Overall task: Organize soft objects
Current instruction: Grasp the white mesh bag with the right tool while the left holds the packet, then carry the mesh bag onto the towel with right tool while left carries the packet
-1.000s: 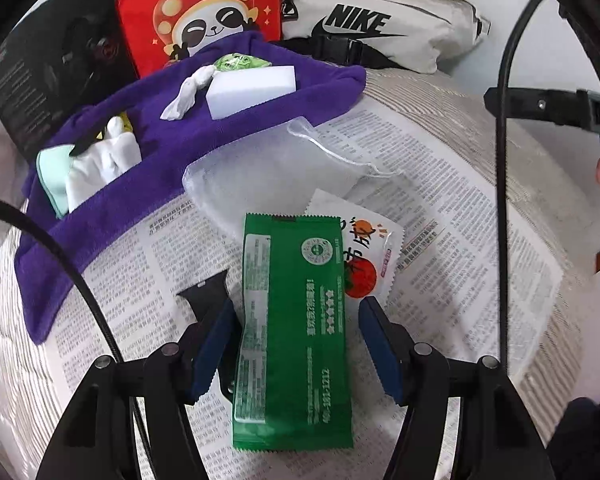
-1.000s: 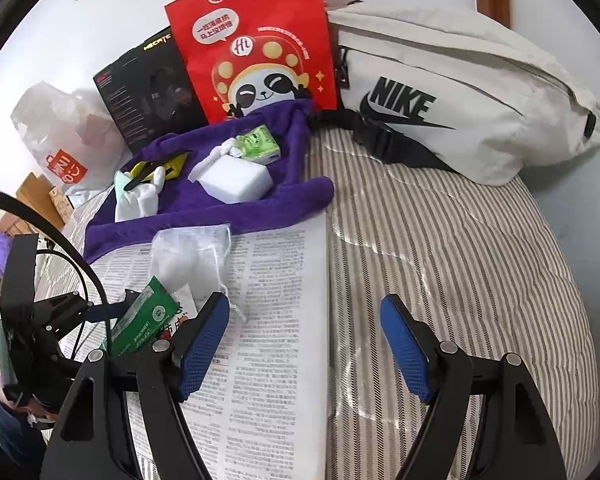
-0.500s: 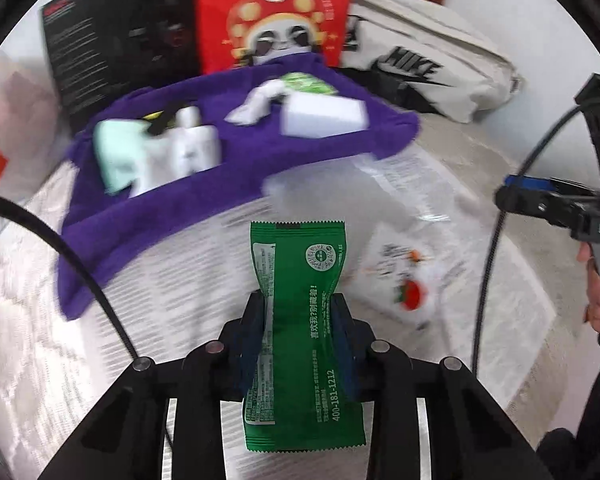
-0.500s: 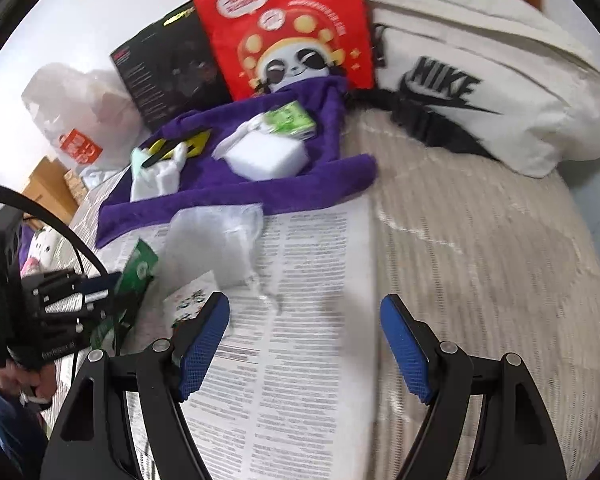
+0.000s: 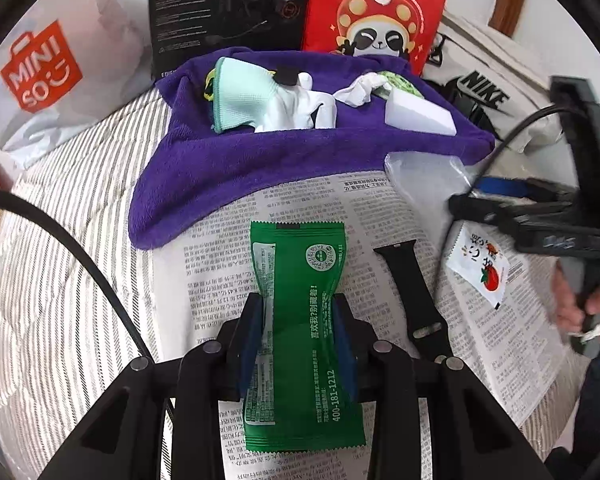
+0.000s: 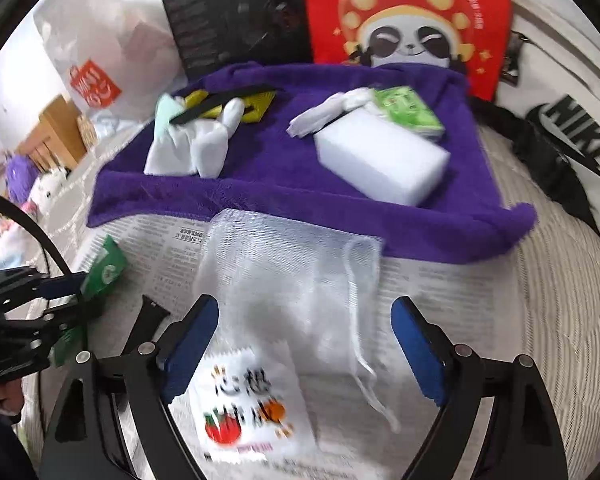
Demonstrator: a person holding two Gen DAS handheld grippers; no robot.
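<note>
Between left hand-held gripper [image 5: 300, 344] pads: green packet [image 5: 300, 336].

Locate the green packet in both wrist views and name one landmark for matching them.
Left wrist: green packet, lower centre, clamped between the left tongs.
Right wrist: green packet, far left edge, mostly hidden by those tongs.
Shared landmark: purple towel, beyond the newspaper.

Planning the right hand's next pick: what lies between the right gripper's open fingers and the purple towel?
In the right wrist view, only the white mesh drawstring pouch on newspaper lies between right gripper and purple towel.
</note>
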